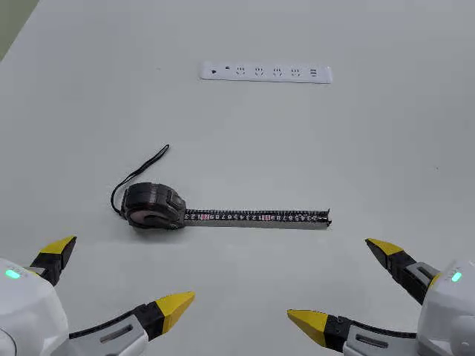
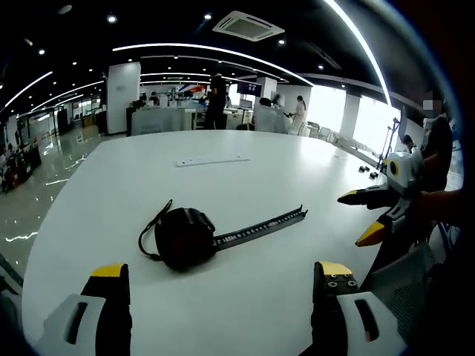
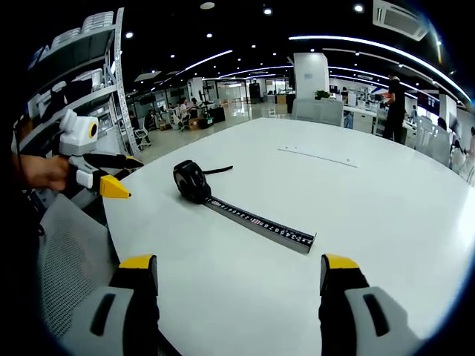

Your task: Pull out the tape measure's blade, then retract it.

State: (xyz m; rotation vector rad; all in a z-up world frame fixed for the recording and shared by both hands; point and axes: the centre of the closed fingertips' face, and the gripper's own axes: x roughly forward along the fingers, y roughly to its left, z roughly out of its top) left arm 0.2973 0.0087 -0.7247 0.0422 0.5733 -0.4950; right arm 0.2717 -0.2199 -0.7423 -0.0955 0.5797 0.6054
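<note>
While both hover over the bench's [image 1: 386, 148] near edge, the left gripper [image 1: 122, 273] and right gripper [image 1: 335, 282] stand spread, holding nothing. Mid-bench lies the tape measure [image 1: 154, 206], its blade [image 1: 256, 217] extended flat toward the right edge. A power strip [image 1: 266, 72] lies nearer the far edge.

Colour record: workbench items
Tape measure [image 1: 154, 206]: black case, black strap [image 1: 137, 176]; blade [image 1: 256, 217] dark, white numerals, red marks. Power strip [image 1: 266, 72] white. Table [image 1: 371, 148] pale grey-white. Left gripper [image 1: 120, 273], right gripper [image 1: 341, 282]: yellow-tipped black jaws, white bodies, green lights.
</note>
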